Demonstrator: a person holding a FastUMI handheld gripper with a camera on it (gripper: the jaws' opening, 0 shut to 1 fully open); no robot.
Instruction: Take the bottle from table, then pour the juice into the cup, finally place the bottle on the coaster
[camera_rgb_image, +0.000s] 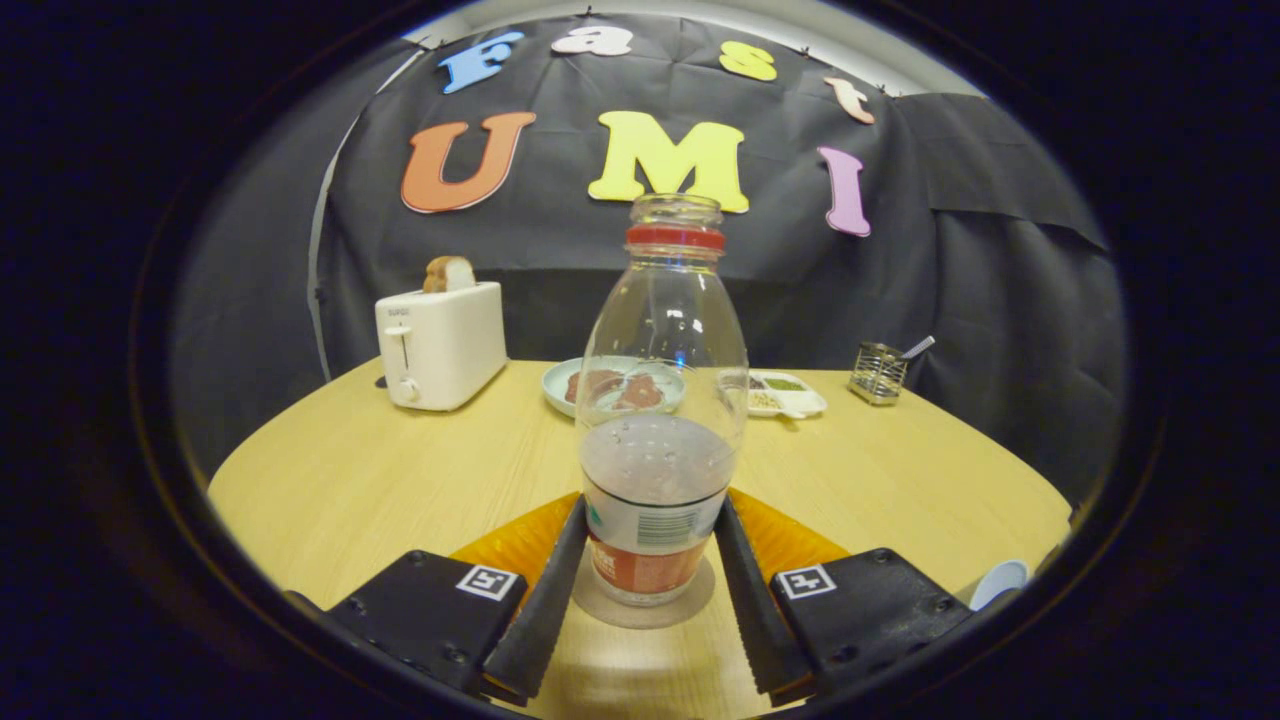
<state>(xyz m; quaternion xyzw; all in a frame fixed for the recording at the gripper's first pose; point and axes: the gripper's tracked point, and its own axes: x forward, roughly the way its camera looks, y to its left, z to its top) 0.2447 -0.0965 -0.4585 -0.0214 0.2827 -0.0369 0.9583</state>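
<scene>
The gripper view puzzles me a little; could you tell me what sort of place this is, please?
Probably a staged breakfast table in a recording booth: a toaster holding bread, a plate of food, and a bottle standing on a coaster between the claw fingers.

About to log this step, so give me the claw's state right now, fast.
Claw: fingers sit on either side of the bottle, which stands on the coaster; whether they press it or have let go cannot be told.

Staged breakfast booth, not a real kitchen: black cloth wall (960, 250) behind a round wooden table (380, 470) with toaster (440, 345), plate (560, 385), snack tray (795, 395).
</scene>
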